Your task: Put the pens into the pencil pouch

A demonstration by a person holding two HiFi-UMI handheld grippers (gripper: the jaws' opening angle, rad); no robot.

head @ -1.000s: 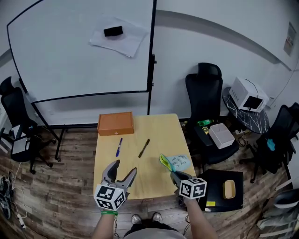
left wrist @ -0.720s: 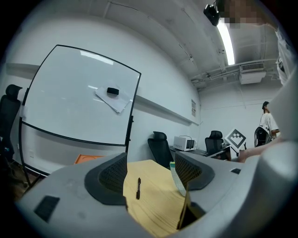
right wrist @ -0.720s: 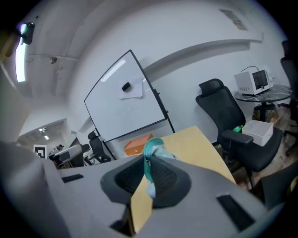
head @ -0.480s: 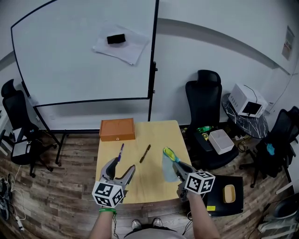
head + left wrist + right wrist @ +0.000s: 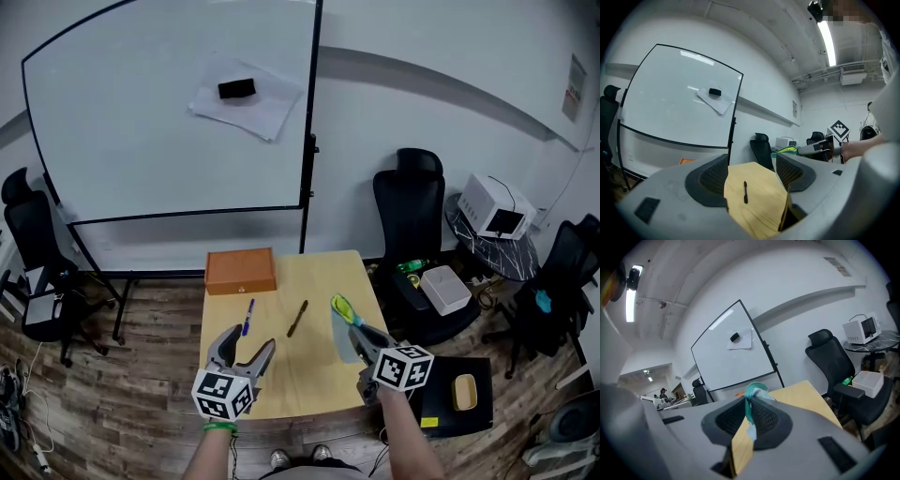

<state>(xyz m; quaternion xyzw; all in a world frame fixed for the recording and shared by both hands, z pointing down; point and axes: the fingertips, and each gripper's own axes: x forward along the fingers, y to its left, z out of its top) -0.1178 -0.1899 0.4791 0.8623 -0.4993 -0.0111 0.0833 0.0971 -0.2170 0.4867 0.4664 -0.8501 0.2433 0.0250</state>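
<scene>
Your left gripper (image 5: 249, 343) is wide open with nothing in it, held over the near-left part of the table (image 5: 300, 375). In the left gripper view, only the tabletop and the black pen (image 5: 745, 191) show between the jaws, and neither jaw touches anything.

Your right gripper (image 5: 359, 331) is clamped on the pencil pouch (image 5: 752, 391). The jaws are pinched together on its teal edge, and the pouch sticks up out of the grip. In the head view the pouch looks lifted over the table's right side. Its green-yellow end is at the top in that view, with the pale body under it by the jaws.

Both pens lie on the wood, outside the pouch. The blue pen (image 5: 247, 316) is on the left and the black pen on its right. They are apart and both run roughly lengthwise along the table. The blue pen is just ahead of your left jaws.

An orange box (image 5: 241, 270) sits at the table's far-left end, beyond the pens. A whiteboard (image 5: 141, 141) stands behind the table, with a black eraser (image 5: 236, 89) on a sheet of paper (image 5: 253, 108). A black office chair (image 5: 410, 211) stands off the far-right corner.
</scene>
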